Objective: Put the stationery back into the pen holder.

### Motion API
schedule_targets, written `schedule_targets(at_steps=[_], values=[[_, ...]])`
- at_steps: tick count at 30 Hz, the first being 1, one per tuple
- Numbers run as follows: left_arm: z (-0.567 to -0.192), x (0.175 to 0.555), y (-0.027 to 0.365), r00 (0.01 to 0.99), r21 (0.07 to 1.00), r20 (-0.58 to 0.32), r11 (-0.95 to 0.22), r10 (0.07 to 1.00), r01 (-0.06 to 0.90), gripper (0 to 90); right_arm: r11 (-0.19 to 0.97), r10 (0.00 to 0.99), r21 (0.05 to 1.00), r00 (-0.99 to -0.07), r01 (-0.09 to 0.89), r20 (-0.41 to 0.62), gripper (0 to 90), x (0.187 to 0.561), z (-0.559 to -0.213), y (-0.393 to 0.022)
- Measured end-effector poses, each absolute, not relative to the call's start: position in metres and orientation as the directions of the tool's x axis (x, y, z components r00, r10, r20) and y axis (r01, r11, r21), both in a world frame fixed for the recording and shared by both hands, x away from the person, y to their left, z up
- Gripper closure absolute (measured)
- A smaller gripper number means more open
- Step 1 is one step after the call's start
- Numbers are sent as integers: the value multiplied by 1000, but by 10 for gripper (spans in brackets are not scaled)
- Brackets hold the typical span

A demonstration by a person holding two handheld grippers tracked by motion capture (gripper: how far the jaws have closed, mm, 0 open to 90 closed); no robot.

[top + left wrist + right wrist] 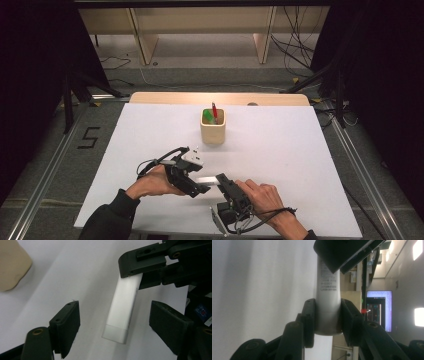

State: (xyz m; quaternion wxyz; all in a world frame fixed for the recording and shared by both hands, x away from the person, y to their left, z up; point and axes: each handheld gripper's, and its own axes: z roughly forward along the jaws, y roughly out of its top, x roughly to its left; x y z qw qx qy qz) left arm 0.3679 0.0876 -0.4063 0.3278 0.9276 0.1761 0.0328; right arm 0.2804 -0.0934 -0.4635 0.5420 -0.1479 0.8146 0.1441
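A white flat stick with a clear cap [123, 305] hangs just above the white table between both hands. My right gripper [327, 303] is shut on one end of it, its pads pressed against both sides; the printed text on the stick [328, 282] runs away from the jaws. My left gripper [117, 327] stands open around the capped end, with a gap on each side between pad and stick. In the high view the stick [206, 180] bridges the left gripper [199, 189] and the right gripper [221, 180] near the table's front edge.
A light wooden cup [213, 129] holding a red pen [214, 109] and a green one [208, 116] stands at the table's middle back. The white table top [280, 150] spreads around it. Floor and cables lie beyond the far edge.
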Motion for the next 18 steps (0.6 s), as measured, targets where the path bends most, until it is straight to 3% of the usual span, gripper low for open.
schedule_targets(at_steps=[18], values=[[-410,372,72,962,548,-55,-797,269,254,420,905,-123,40,-352,-423,-928,674,278,-467,-92]])
